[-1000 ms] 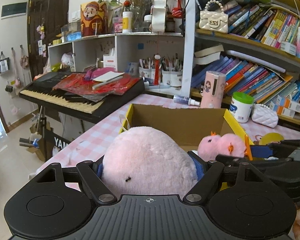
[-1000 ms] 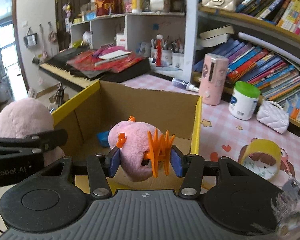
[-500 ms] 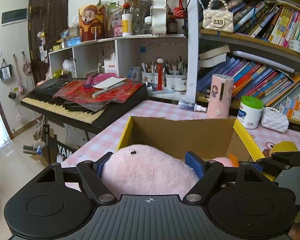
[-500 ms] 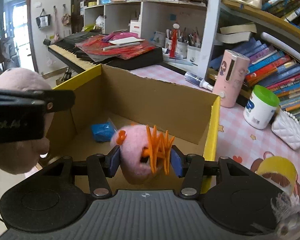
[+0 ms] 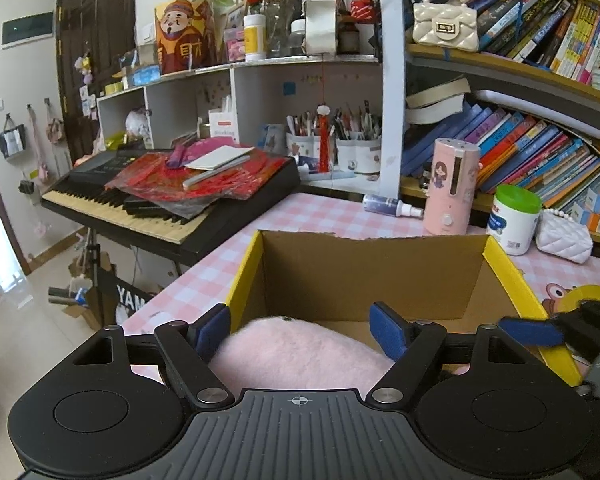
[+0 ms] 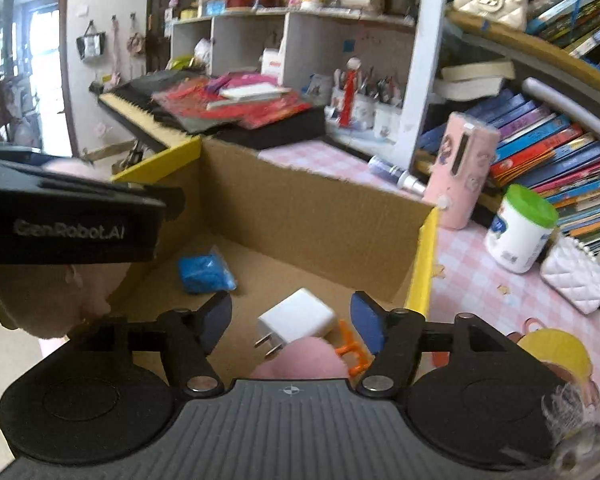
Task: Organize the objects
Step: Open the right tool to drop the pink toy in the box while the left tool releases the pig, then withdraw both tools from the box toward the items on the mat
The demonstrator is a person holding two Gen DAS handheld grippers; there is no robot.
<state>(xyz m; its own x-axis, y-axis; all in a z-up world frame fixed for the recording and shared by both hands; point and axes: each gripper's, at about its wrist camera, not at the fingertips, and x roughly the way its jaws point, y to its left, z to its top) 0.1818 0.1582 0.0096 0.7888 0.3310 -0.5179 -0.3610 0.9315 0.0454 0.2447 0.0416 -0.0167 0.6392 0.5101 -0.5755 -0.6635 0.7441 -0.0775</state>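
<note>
Gripping fuzzy pink plush (image 5: pixel 296 350) — left tongs (image 5: pixel 300 330) | corrugated cardboard box (image 5: pixel 372 276)

Box top: cardboard box (image 6: pixel 320 208) open, entry from above free.
Box floor: blue packet (image 6: pixel 206 272), white charger (image 6: pixel 296 318), small pink plush (image 6: pixel 300 358); middle bare.
Box left: left gripper (image 5: pixel 300 326) with big pink plush (image 5: pixel 296 356) crowds rim.
Behind box: pink canister (image 5: pixel 452 186), green-lid jar (image 5: pixel 514 218) block.

Pink-and-white checked table (image 5: pixel 236 256) fills the lower middle of both views. Sitting right on it: an open cardboard box (image 5: pixel 372 276) with yellow edges, a pink canister (image 5: pixel 454 186), a green-lidded white tub (image 5: pixel 514 220), a small spray bottle (image 5: pixel 392 204) and a white quilted purse (image 5: pixel 564 234) at right.
</note>
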